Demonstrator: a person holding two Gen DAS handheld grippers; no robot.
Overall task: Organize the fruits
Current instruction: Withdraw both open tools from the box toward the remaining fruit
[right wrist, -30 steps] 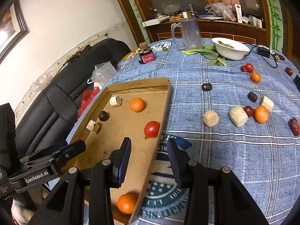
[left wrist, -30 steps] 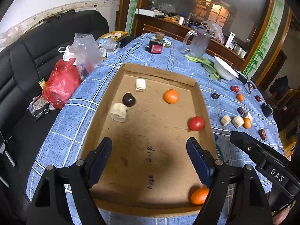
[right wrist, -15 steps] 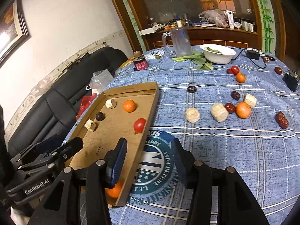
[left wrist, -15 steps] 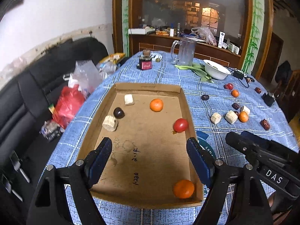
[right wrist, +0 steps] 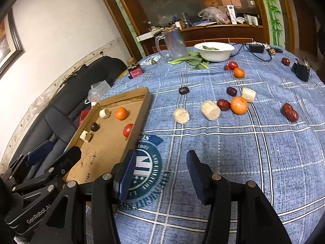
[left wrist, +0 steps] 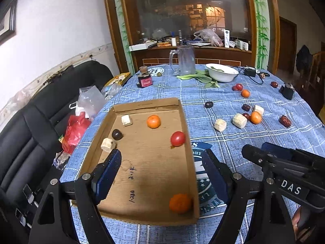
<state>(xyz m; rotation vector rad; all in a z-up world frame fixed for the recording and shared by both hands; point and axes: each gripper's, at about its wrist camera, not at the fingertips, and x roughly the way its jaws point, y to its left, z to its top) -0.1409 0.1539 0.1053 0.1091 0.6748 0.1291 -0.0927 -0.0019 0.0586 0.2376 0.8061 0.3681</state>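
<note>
We hold the left gripper [left wrist: 161, 174] over the near end of the cardboard tray [left wrist: 187, 162], its jaws spread wide with nothing between them. In the tray lie a tangerine [left wrist: 180, 203] in the corner at 5 o'clock, a tomato [left wrist: 178, 138] against the wall at 3 o'clock, a second tangerine [left wrist: 153, 121] toward 12, a dark plum [left wrist: 117, 134] and two pale chunks at 9 to 11 o'clock.

Our right gripper [right wrist: 161, 174] hangs over the blue checked tablecloth [right wrist: 264, 152] beside the tray — its jaws have just been opening, and they grasp nothing. At 12 to 2 o'clock from it the loose fruit lies scattered: pale chunks [right wrist: 210, 110], red dates [right wrist: 290, 112], an orange [right wrist: 239, 105], and farther off a small tangerine [right wrist: 239, 72] touching a tomato [right wrist: 232, 65].
</note>
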